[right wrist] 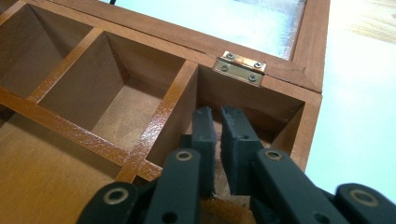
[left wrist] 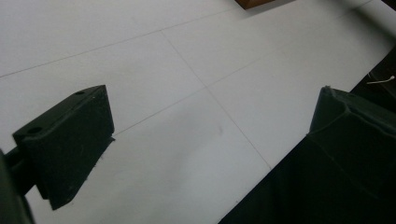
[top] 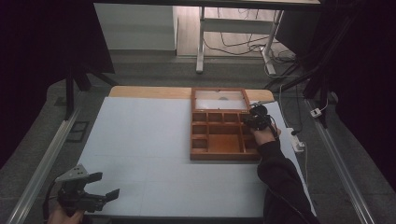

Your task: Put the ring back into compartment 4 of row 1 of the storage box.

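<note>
Wooden box (top: pixel 224 140) lies open at the table's (top: pixel 140 154) far right, its lid folded back. The right gripper (right wrist: pixel 215 122), jaws nearly clenched on nothing visible, dips into the corner compartment (right wrist: pixel 261 121) beside the hinge (right wrist: pixel 240 67). The left gripper (top: pixel 100 186) hangs released over the table's near left corner.

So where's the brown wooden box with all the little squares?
In the high view, the brown wooden compartment box lies open on the white table's far right side, and the right claw dips into its back right corner compartment.

hidden: floor of corner compartment (right wrist: pixel 275 128) behind right gripper (right wrist: pixel 218 116) | cut off: wooden box (left wrist: pixel 254 3), corner visible
</note>
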`<state>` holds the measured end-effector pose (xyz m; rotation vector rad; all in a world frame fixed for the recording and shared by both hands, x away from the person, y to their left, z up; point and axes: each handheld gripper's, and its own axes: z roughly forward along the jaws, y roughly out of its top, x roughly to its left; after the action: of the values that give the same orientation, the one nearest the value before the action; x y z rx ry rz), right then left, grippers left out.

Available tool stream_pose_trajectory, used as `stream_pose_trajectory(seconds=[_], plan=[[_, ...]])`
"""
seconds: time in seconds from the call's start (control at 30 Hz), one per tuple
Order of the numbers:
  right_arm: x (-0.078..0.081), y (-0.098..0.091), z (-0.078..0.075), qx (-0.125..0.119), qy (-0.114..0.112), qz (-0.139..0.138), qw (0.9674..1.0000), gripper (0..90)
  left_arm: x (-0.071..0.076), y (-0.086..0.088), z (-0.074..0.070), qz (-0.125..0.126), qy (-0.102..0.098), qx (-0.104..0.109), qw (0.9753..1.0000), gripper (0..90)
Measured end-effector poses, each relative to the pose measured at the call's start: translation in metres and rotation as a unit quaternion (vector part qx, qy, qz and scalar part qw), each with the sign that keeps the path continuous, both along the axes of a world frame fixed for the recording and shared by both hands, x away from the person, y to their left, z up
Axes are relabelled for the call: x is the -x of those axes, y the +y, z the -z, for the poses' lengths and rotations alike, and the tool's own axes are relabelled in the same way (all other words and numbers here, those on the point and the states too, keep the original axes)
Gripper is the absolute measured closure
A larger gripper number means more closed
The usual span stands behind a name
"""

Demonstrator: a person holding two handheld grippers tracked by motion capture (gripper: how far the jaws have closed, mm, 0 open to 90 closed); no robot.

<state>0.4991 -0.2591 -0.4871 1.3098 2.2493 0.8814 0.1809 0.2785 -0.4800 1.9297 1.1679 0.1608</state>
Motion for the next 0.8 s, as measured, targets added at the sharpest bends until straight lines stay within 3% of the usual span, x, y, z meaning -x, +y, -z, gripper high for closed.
stream_pose_trajectory(seconds=[0.33,0.8], plan=[[0.005,-0.004,-0.011,-0.022,-0.005,-0.001,0.9997,79.1,0.0,0.0,0.0,0.0,-0.001,0.0,1.0,0.0],[0.015,0.005,-0.023,-0.031,-0.001,-0.02,0.9993,63.8,0.0,0.0,0.0,0.0,-0.003,0.001,1.0,0.0]])
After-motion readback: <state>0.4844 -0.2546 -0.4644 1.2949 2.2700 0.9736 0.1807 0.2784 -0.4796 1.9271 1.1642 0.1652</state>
